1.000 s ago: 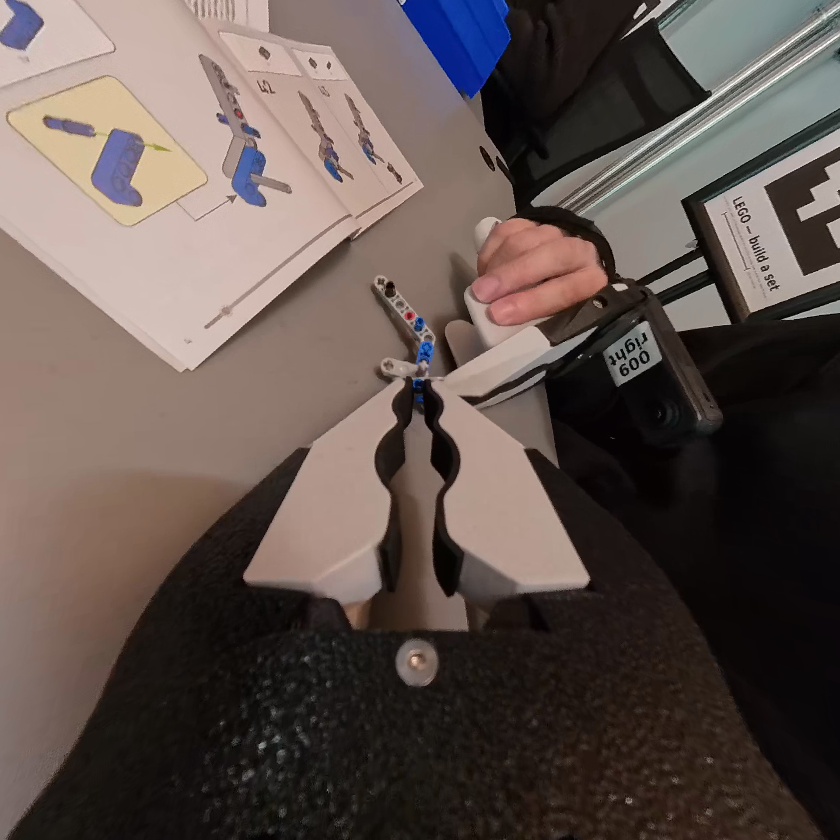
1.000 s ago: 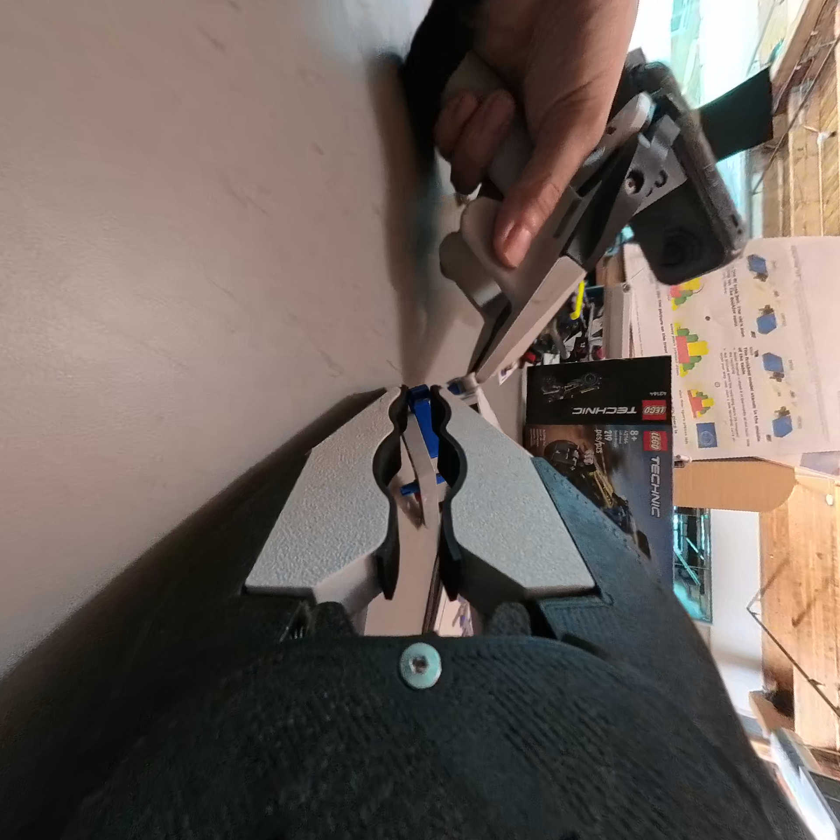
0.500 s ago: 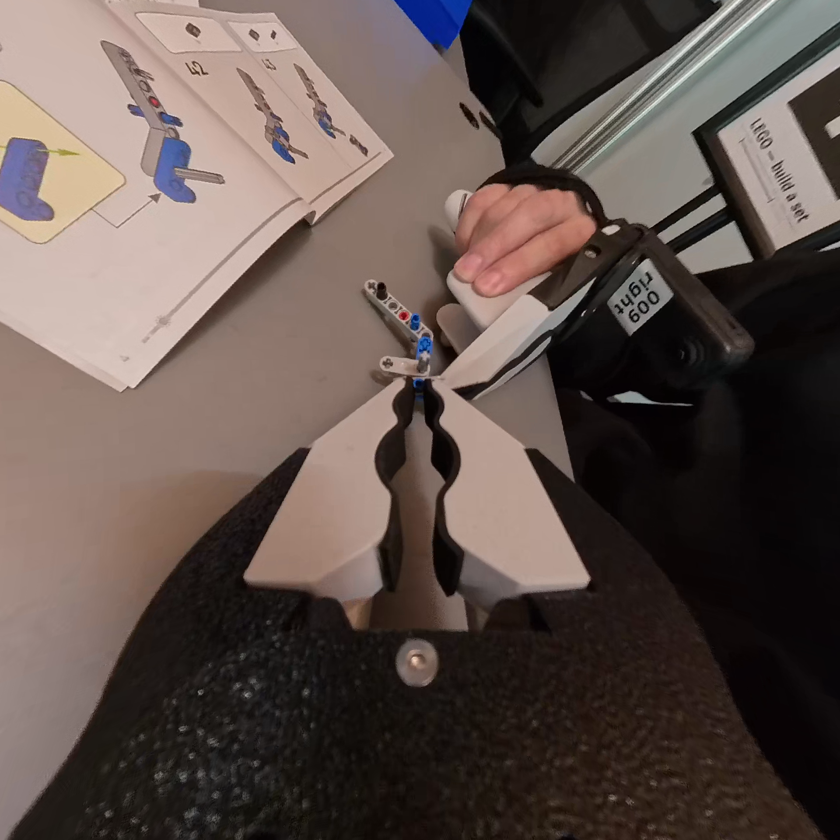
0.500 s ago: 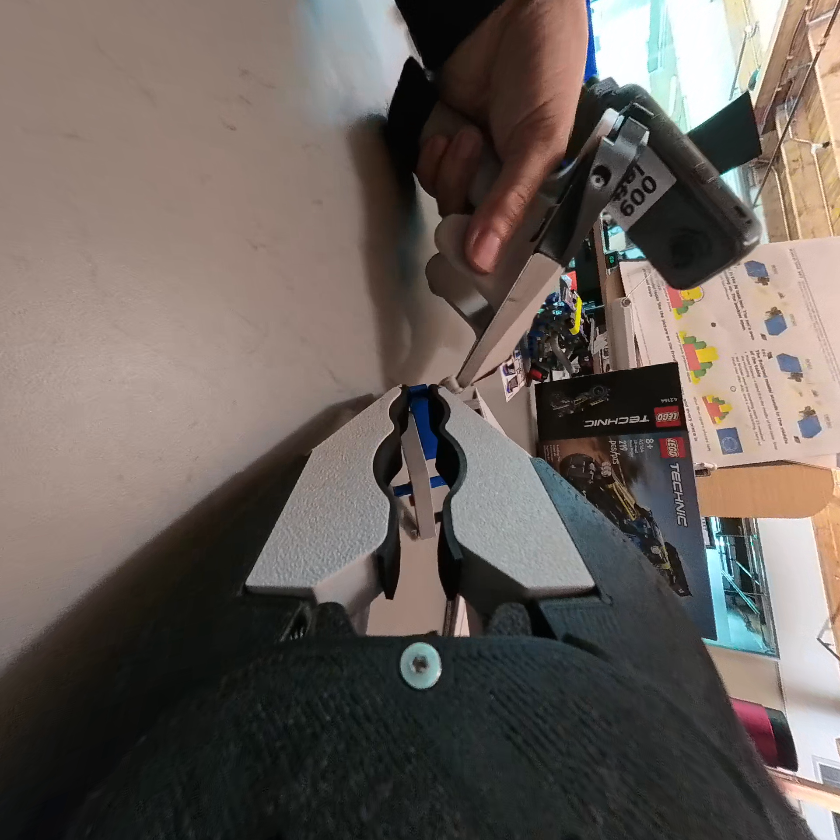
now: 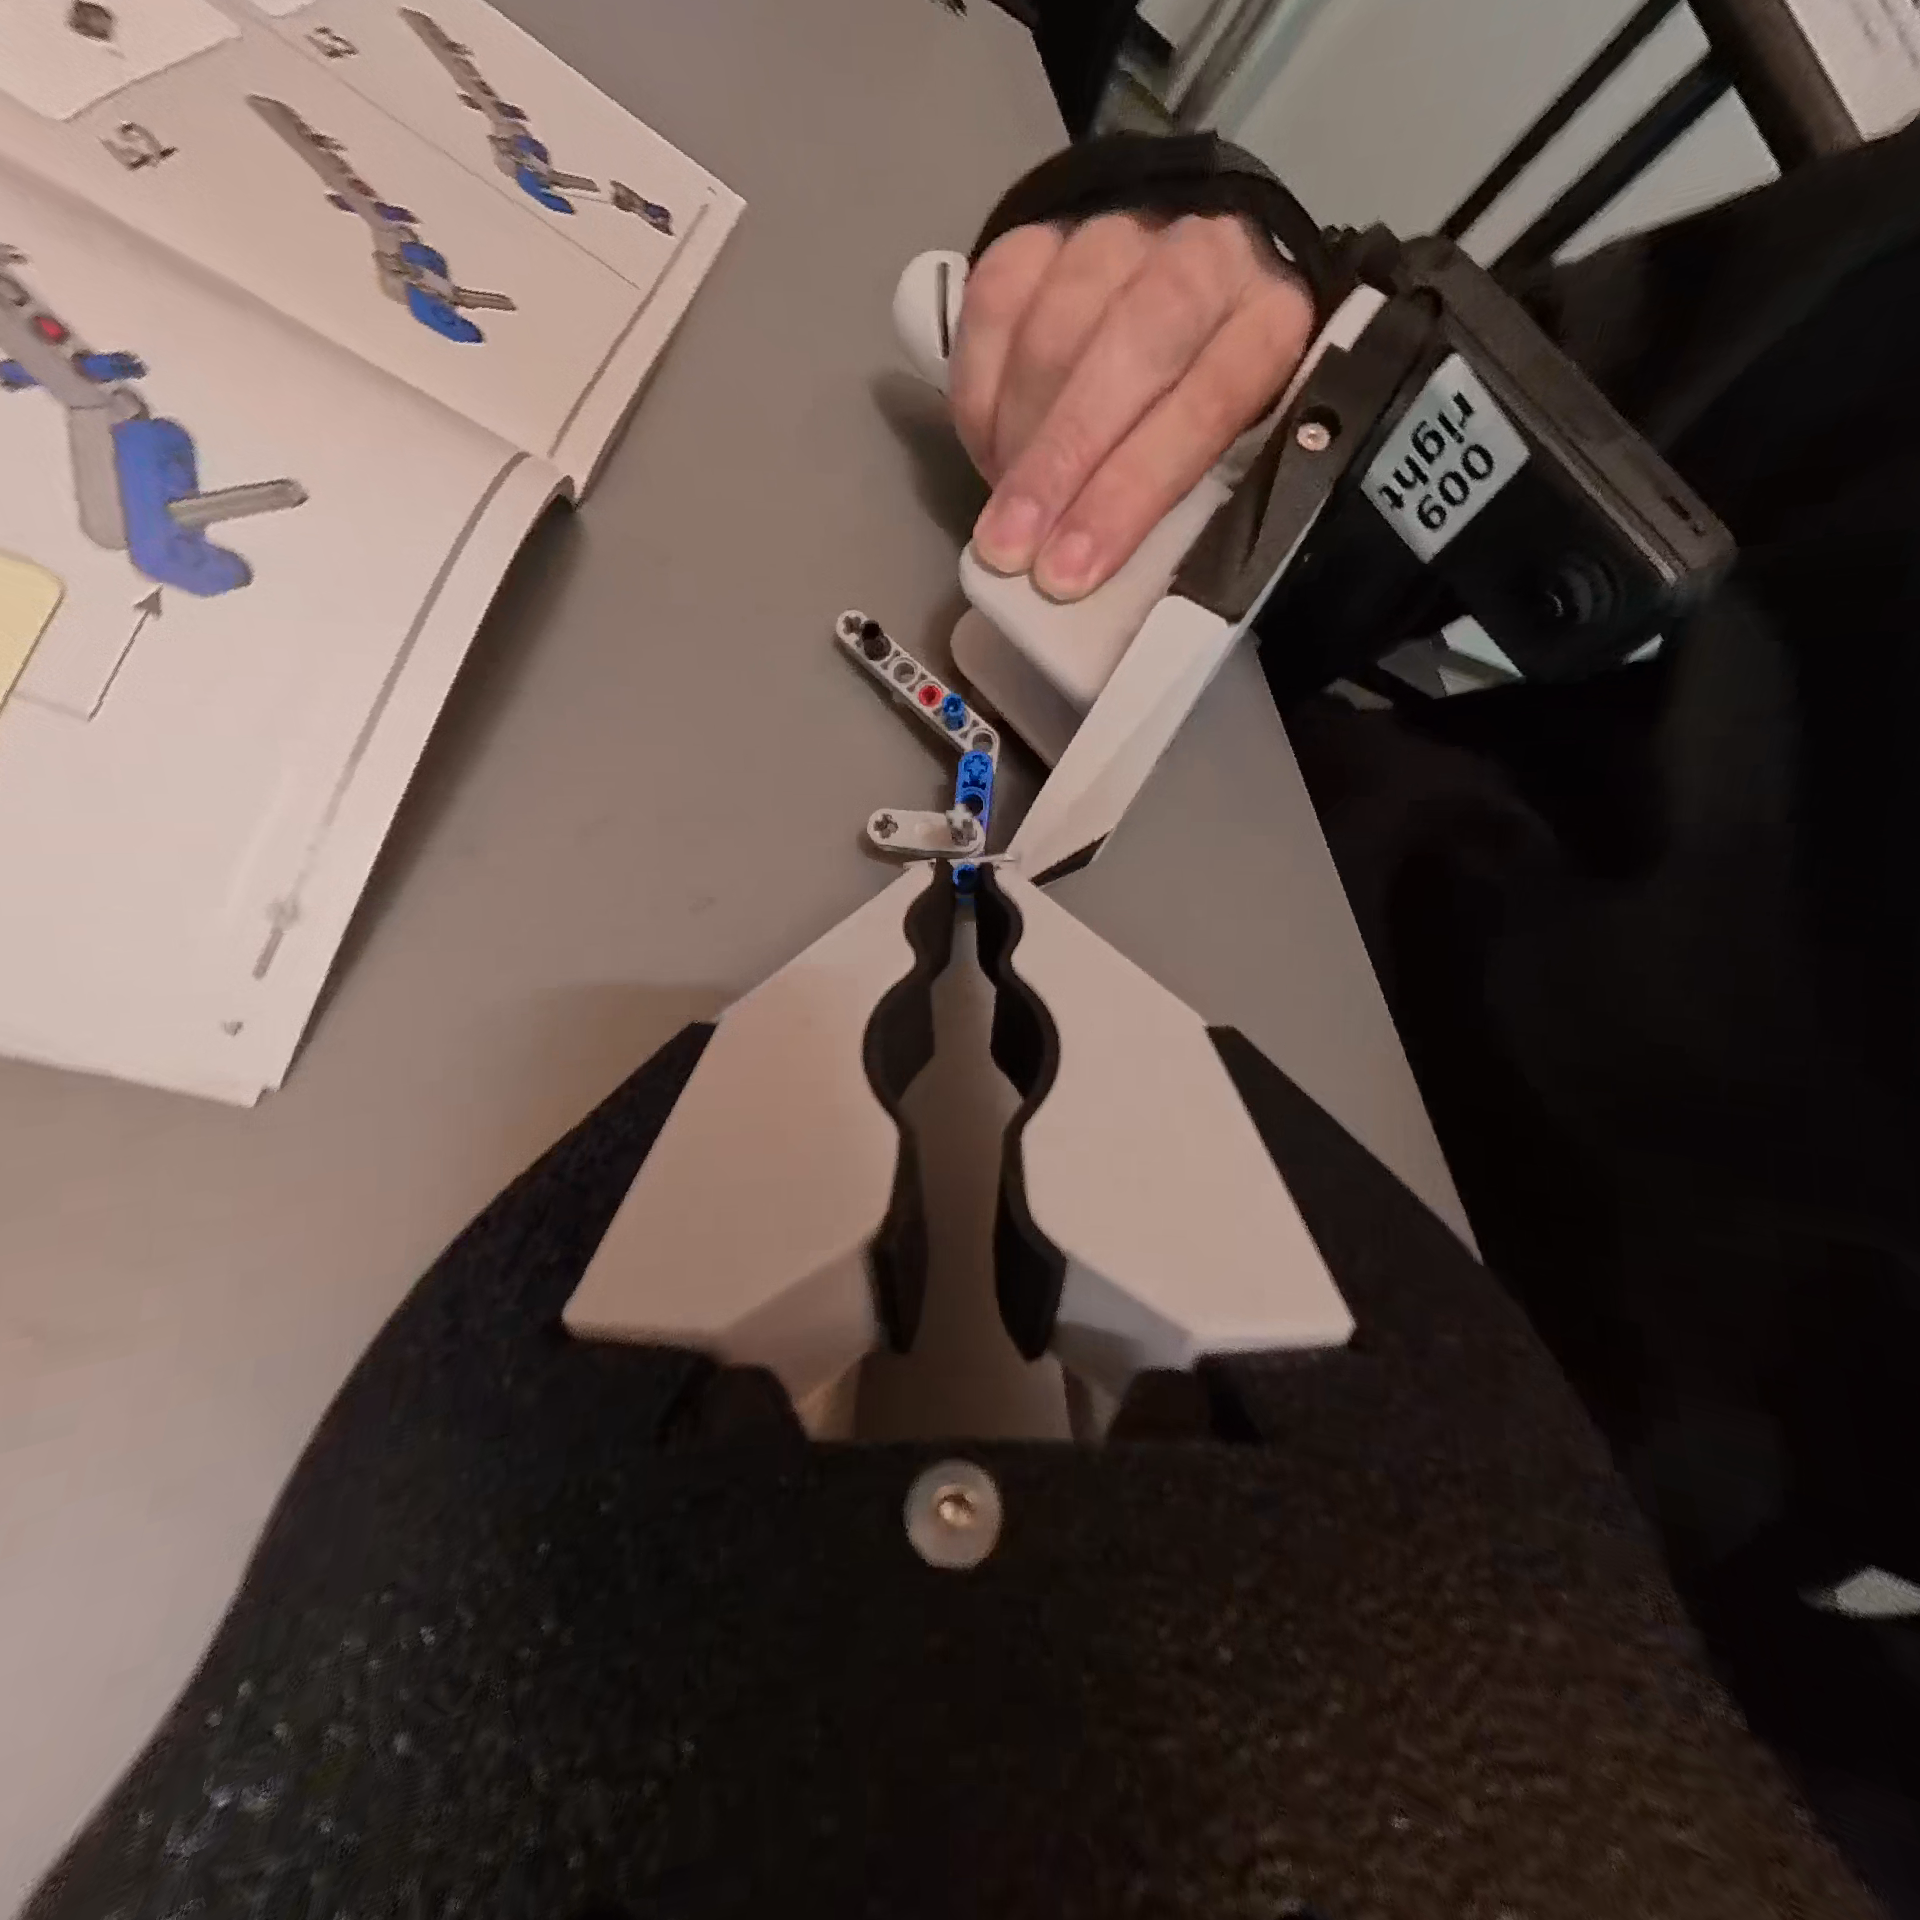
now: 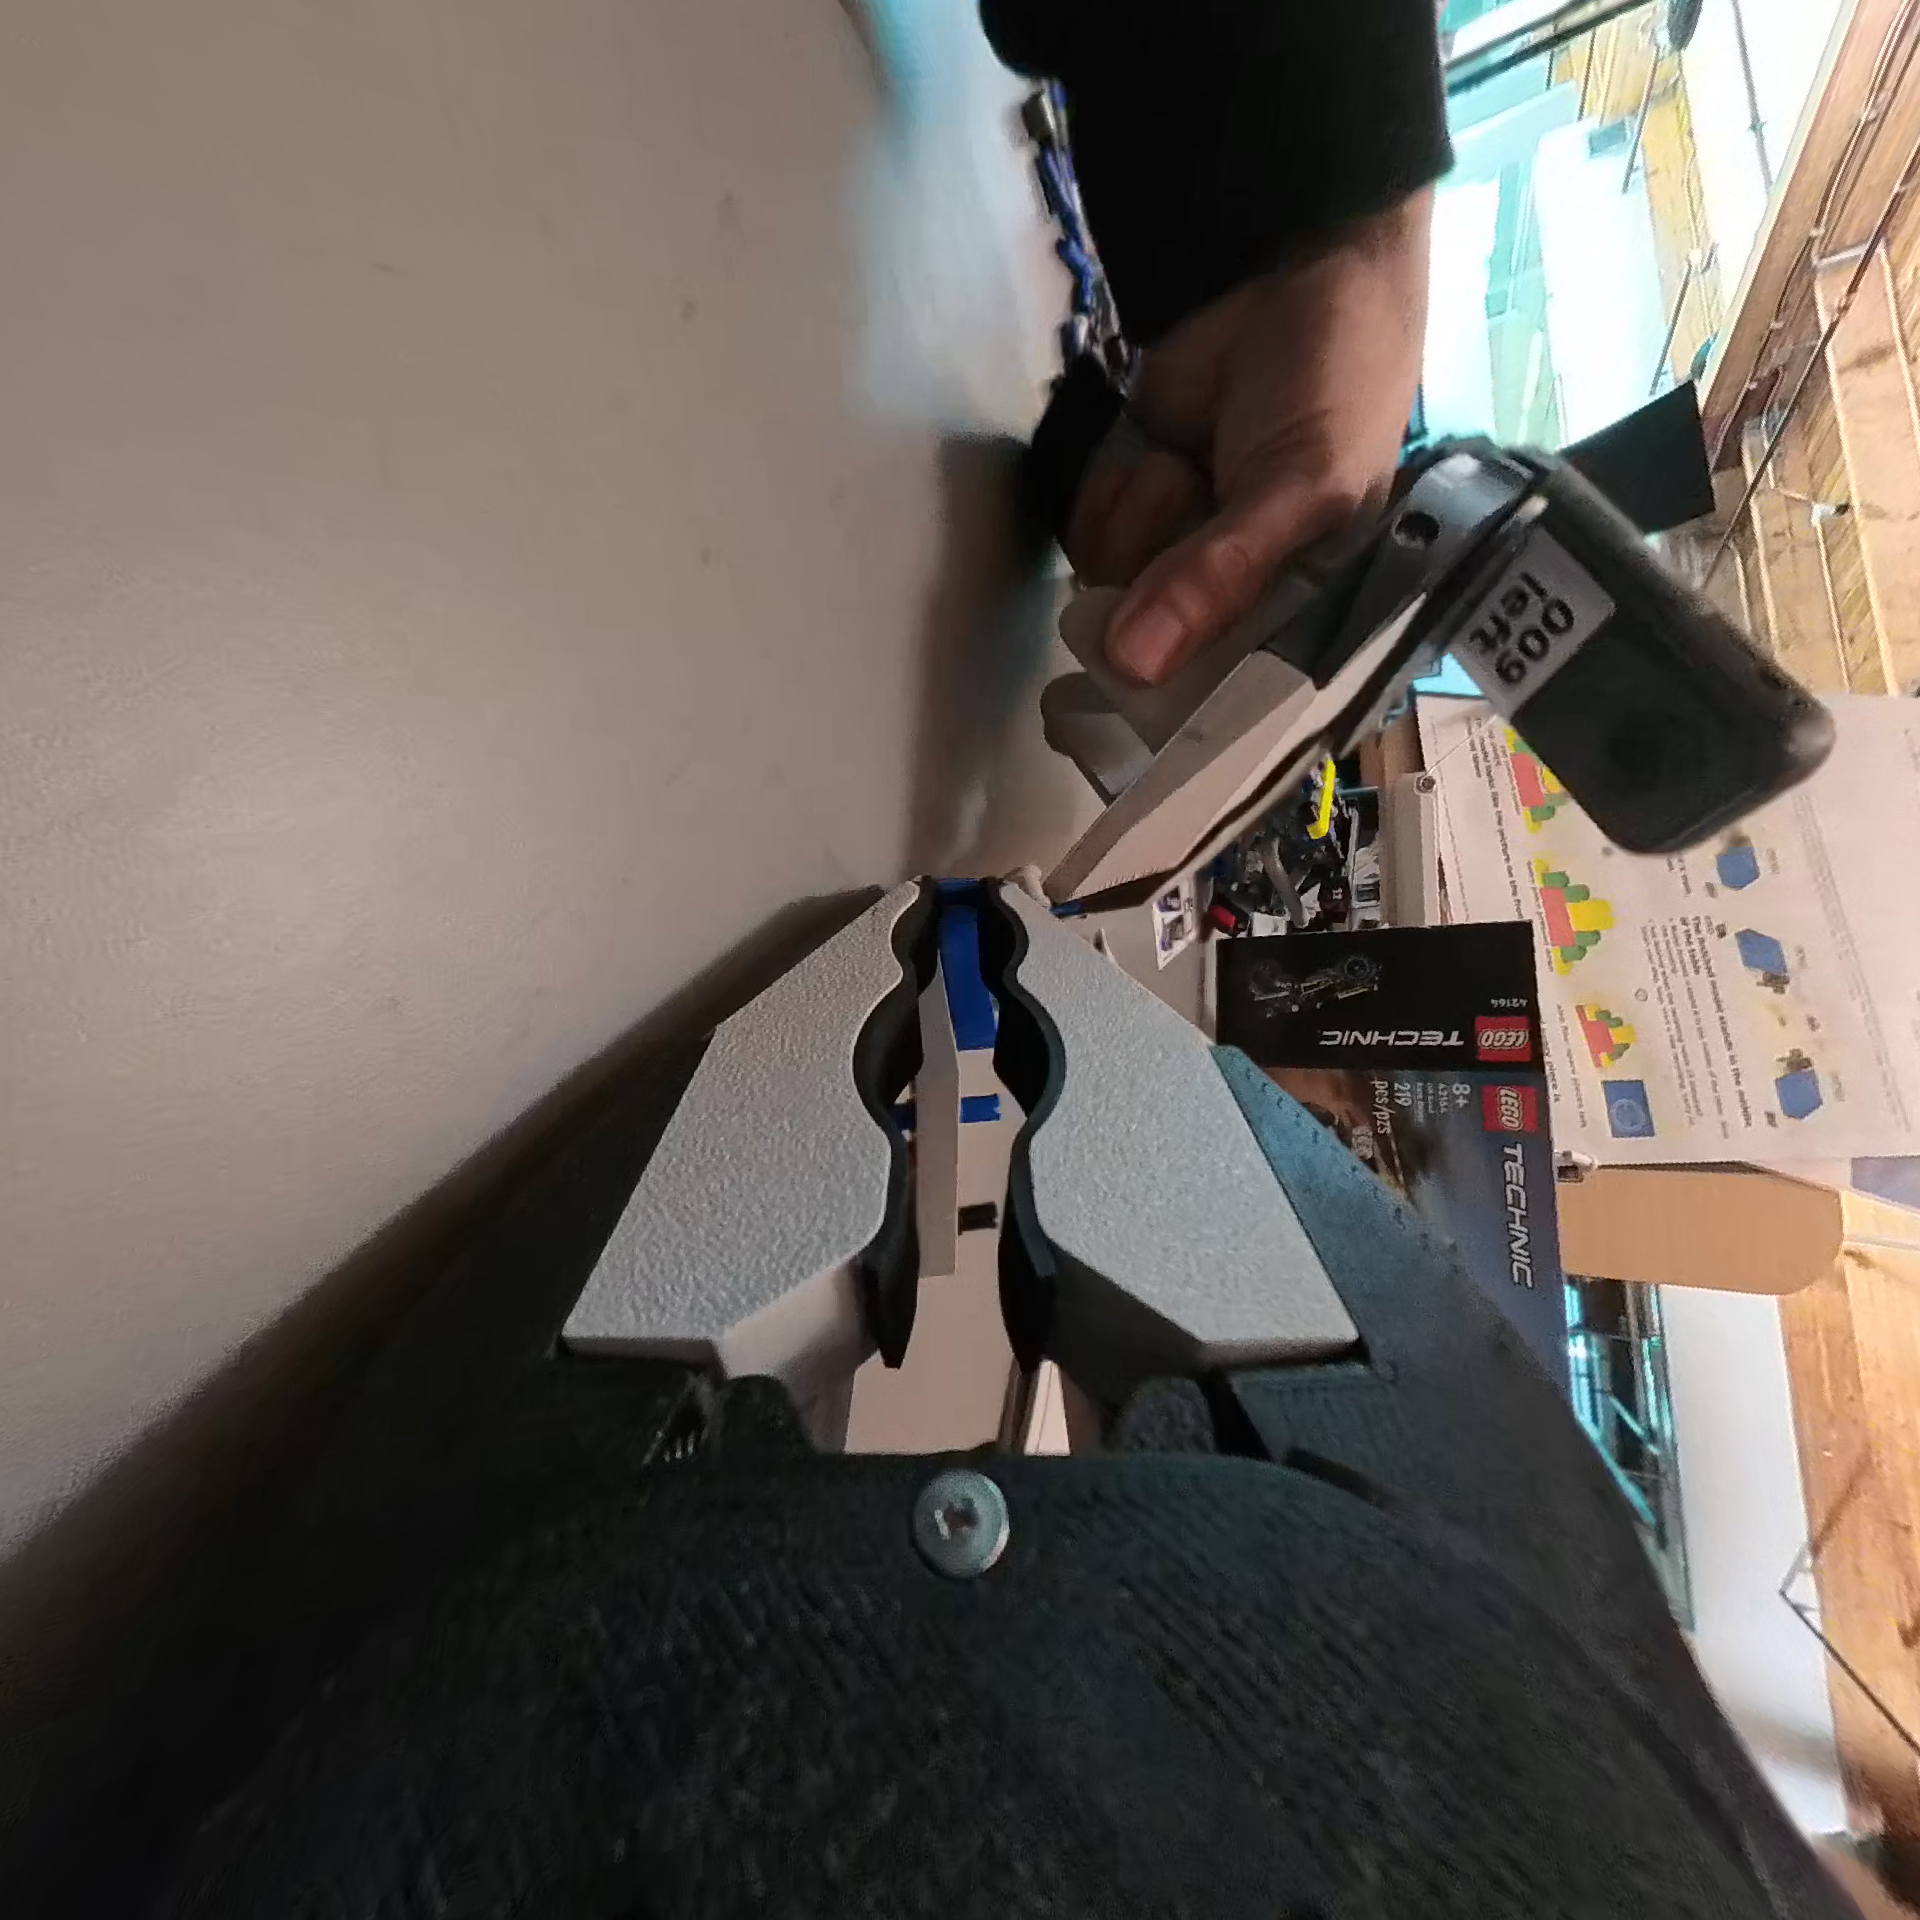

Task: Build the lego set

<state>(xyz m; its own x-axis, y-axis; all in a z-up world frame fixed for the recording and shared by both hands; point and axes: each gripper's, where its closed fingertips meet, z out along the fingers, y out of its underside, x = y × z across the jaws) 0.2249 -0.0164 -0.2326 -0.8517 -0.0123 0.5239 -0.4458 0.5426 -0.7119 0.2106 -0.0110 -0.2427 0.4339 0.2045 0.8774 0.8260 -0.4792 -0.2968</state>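
Left gripper [image 5: 964, 883] clenches a blue pin [image 5: 966, 878], axis pointing into the beam [image 5: 920, 691] right gripper [image 6: 961, 894] clamps.

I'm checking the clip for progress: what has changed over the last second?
Both views have shifted: the instruction booklet slid left in the left view. The left gripper stays shut on the blue pin, the right gripper on the grey-and-blue lego piece. Nothing released.

grey table [image 5: 644, 790] | on it: open instr. booklet [image 5: 312, 540], far-left
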